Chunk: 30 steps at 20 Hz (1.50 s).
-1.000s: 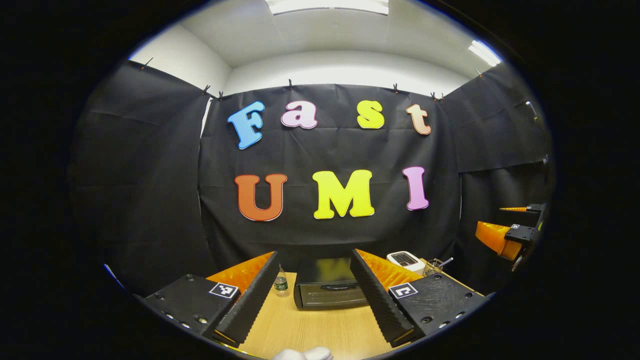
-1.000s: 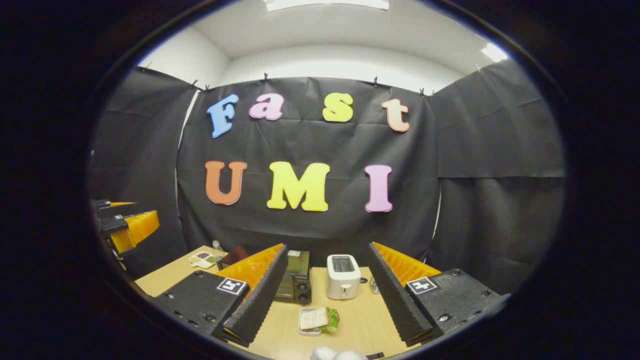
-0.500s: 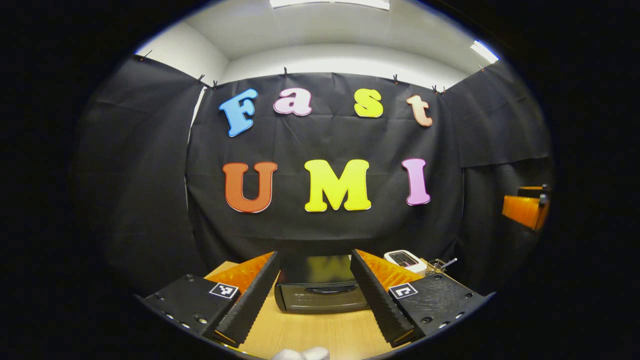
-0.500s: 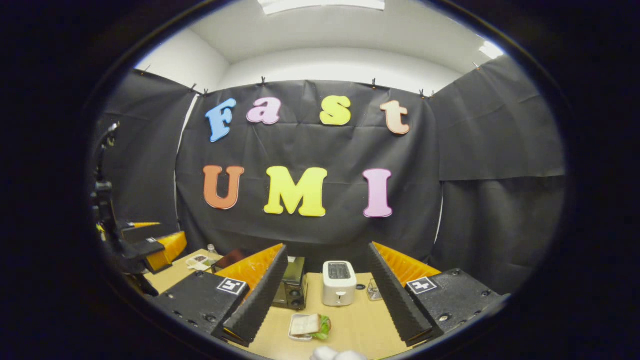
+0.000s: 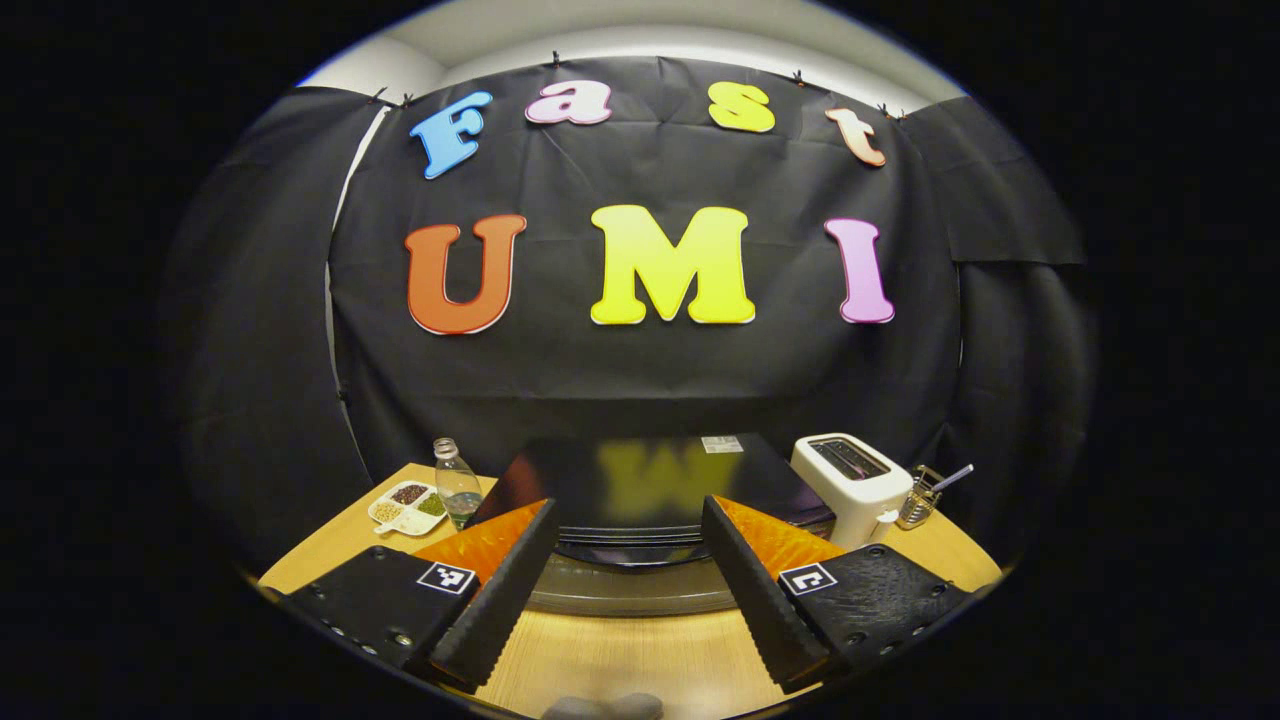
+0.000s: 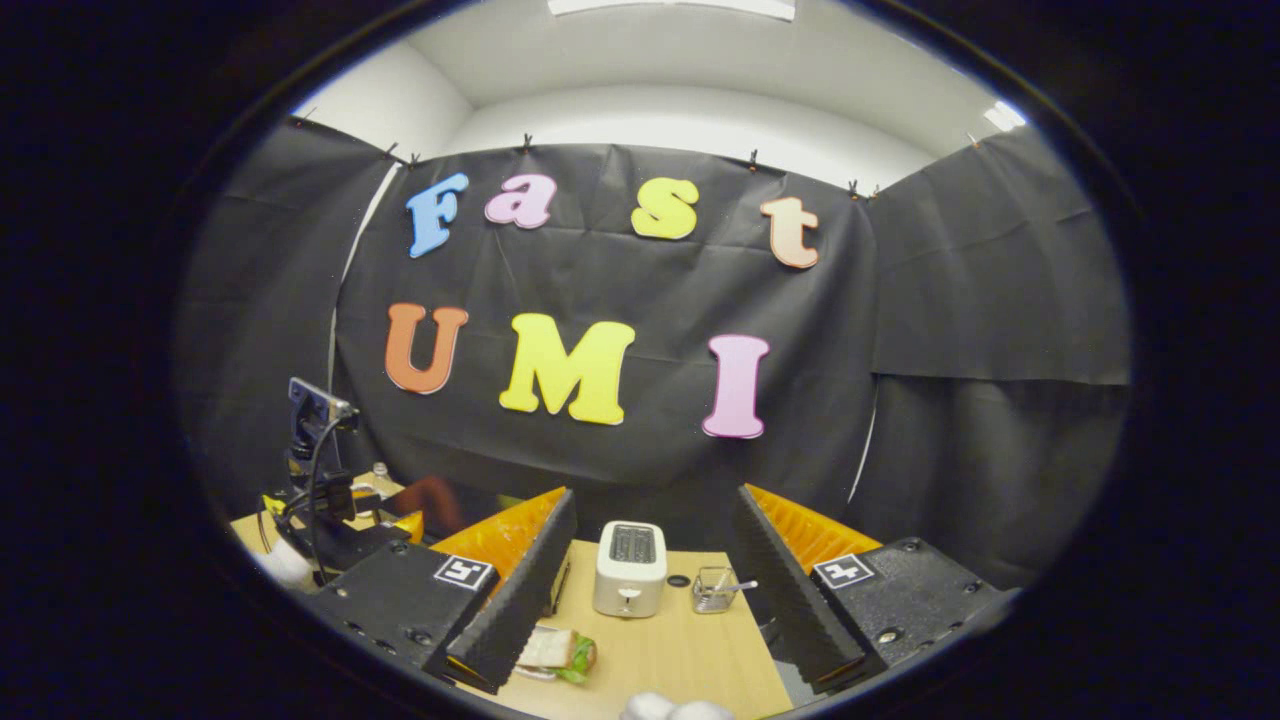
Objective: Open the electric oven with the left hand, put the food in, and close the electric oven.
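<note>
The black electric oven (image 5: 640, 475) stands close in front of my left gripper (image 5: 627, 505), its shiny top between the finger ends and its door front (image 5: 630, 595) just below, looking shut. The left gripper is open and holds nothing. In the right gripper view, the food, a sandwich with lettuce in a small tray (image 6: 558, 652), lies on the table beside my left-hand finger. My right gripper (image 6: 655, 495) is open and empty, raised above the table. A dark edge of the oven (image 6: 557, 588) peeks from behind that finger.
A white toaster (image 5: 850, 480) stands right of the oven, with a wire holder and utensil (image 5: 925, 497) beyond it. A bottle (image 5: 457, 488) and a divided snack dish (image 5: 403, 505) sit left of the oven. The wooden table (image 5: 620, 665) runs under both grippers.
My left gripper has moved forward and tipped down, so the oven is much nearer and larger. The right gripper has swung right, and the sandwich has slid toward its left finger.
</note>
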{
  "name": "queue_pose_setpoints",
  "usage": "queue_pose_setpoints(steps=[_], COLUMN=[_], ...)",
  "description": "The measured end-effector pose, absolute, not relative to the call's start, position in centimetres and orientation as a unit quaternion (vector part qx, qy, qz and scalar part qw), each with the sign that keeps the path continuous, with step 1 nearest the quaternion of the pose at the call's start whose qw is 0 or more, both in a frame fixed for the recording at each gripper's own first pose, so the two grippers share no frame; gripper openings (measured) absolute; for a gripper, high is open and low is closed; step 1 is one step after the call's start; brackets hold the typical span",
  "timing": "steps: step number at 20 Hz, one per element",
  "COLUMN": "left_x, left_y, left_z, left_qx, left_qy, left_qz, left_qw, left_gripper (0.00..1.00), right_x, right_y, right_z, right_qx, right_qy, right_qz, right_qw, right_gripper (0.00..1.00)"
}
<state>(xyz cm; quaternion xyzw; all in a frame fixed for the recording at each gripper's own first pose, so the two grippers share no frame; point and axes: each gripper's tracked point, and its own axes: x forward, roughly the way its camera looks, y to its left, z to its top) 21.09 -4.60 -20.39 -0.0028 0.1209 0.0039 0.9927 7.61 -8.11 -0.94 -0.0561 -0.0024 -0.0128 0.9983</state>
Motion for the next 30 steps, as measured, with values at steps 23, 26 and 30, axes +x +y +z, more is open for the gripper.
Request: queue_pose_setpoints(steps=[23,26,30], left_x=[18.2,15.9,13.4], left_y=[-5.3,-5.3,-5.3], left_z=[-28.5,-29.8,-31.8], left_qx=[-0.001,-0.001,-0.004], left_qy=[0.226,0.240,0.262], left_qz=[0.003,-0.002,-0.004], left_qw=[0.974,0.971,0.965], left_gripper=[0.97,0.97,0.97], right_x=[8.7,7.8,6.9], right_y=[-8.1,-7.9,-7.7], right_z=[-4.9,-5.2,-5.5], right_qx=[-0.038,-0.036,-0.040], right_qy=[0.040,0.044,0.046], right_qz=[-0.002,-0.003,-0.003], right_qw=[0.998,0.998,0.998], right_gripper=[0.93,1.00,0.93])
